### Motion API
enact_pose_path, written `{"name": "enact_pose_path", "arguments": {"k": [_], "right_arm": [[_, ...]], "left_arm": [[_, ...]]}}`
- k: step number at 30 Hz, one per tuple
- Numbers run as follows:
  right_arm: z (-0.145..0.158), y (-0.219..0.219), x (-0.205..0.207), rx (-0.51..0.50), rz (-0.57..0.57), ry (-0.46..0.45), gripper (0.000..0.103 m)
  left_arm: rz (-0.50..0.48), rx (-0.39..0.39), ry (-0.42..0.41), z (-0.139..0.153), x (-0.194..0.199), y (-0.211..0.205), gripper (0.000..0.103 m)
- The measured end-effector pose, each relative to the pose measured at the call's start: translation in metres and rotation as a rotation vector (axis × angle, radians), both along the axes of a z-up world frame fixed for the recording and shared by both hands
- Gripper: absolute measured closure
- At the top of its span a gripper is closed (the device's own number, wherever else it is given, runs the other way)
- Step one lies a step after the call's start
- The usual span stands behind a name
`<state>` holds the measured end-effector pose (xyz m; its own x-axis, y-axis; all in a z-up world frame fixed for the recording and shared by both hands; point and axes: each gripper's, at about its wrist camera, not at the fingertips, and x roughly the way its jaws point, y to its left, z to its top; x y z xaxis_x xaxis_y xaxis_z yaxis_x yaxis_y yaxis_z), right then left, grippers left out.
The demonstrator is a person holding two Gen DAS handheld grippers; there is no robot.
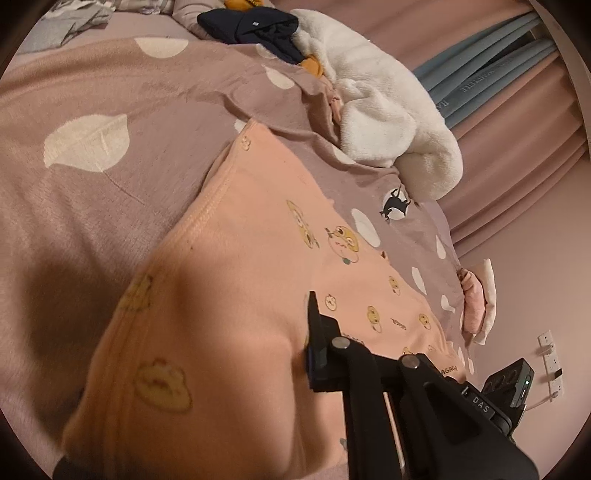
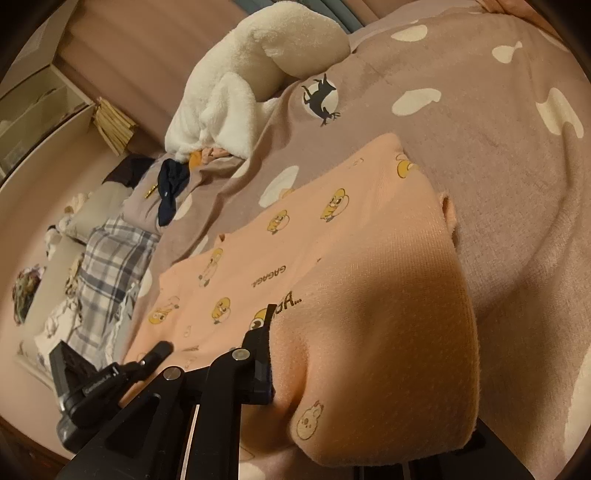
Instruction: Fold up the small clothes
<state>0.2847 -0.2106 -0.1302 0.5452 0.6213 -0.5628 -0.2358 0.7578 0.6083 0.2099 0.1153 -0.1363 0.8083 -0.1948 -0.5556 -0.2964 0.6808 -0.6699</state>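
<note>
Underneath everything lies a wide mauve bedspread [image 1: 110, 206] printed with pale leaf shapes and a small dark deer on a white disc, covering the bed from edge to edge in both wrist views. On top of it, toward the far side, sits a heap of white fleecy fabric [image 1: 388, 110], with a dark navy garment [image 1: 255, 27] bunched just beside it and a scrap of mustard-yellow cloth showing between them. A grey plaid cloth [image 2: 110, 258] lies at the head of the bed in the right wrist view, next to pale pillows. Pink curtains [image 1: 517, 155] with a blue-grey panel hang behind the bed. Spread across the near part of the bedspread is the small peach garment [image 1: 266, 229], printed with yellow cartoon ducks and the word "GAGAGA"; its far end lies flat on the bedspread, while its near end is lifted and bulges up close to both cameras. The left gripper [image 1: 308, 347] has its jaws closed together on a fold of that peach fabric at one near corner, the cloth puckering where the black finger presses into it. The right gripper [image 2: 271, 354] is likewise clamped on the peach garment at the other near corner, with the fabric creased against its black finger.
</note>
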Motion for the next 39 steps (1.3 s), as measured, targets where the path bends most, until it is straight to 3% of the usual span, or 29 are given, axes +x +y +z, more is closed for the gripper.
{"name": "enact_pose_path", "arguments": {"k": [8, 12, 14, 18, 21, 24, 26, 29, 31, 33, 34, 35, 37, 39], "right_arm": [[0.008, -0.013, -0.02, 0.113, 0.02, 0.045, 0.091], [0.015, -0.014, -0.036, 0.111, 0.027, 0.037, 0.091], [0.013, -0.015, -0.039, 0.09, 0.016, 0.041, 0.091], [-0.008, -0.021, -0.036, 0.148, -0.015, 0.081, 0.091], [-0.016, -0.025, -0.033, 0.185, -0.009, 0.124, 0.091], [-0.018, -0.025, -0.033, 0.178, -0.003, 0.125, 0.091], [-0.021, -0.023, -0.032, 0.174, 0.003, 0.13, 0.091], [-0.02, -0.022, -0.03, 0.171, 0.014, 0.131, 0.091], [-0.021, -0.02, -0.029, 0.166, 0.014, 0.128, 0.091], [-0.019, -0.018, -0.031, 0.14, 0.017, 0.112, 0.091], [-0.018, -0.016, -0.032, 0.125, 0.02, 0.105, 0.091], [-0.017, -0.015, -0.032, 0.115, 0.021, 0.101, 0.091], [-0.016, -0.014, -0.032, 0.102, 0.023, 0.094, 0.091], [-0.014, -0.013, -0.033, 0.088, 0.018, 0.084, 0.091]], "left_arm": [[-0.001, -0.099, -0.043, 0.017, -0.034, 0.002, 0.096], [-0.014, -0.031, -0.073, 0.033, -0.053, -0.009, 0.096], [-0.014, -0.021, -0.049, 0.025, -0.054, -0.012, 0.096], [0.022, -0.152, 0.01, -0.01, -0.053, 0.0, 0.099], [0.01, -0.152, 0.042, -0.017, -0.047, 0.003, 0.098], [0.025, -0.173, 0.028, -0.019, -0.042, 0.003, 0.084], [-0.024, -0.195, -0.004, -0.016, -0.032, 0.002, 0.052], [-0.082, -0.196, -0.01, -0.005, -0.012, -0.005, 0.017], [-0.107, -0.174, 0.022, 0.001, 0.009, -0.01, 0.014], [-0.064, -0.135, 0.081, -0.003, 0.027, -0.009, 0.03], [-0.013, -0.104, 0.136, -0.006, 0.035, -0.009, 0.06], [0.024, -0.058, 0.168, -0.007, 0.041, -0.01, 0.076], [0.014, -0.039, 0.142, -0.007, 0.043, -0.011, 0.087], [0.024, -0.065, 0.14, -0.01, 0.038, -0.01, 0.09]]}}
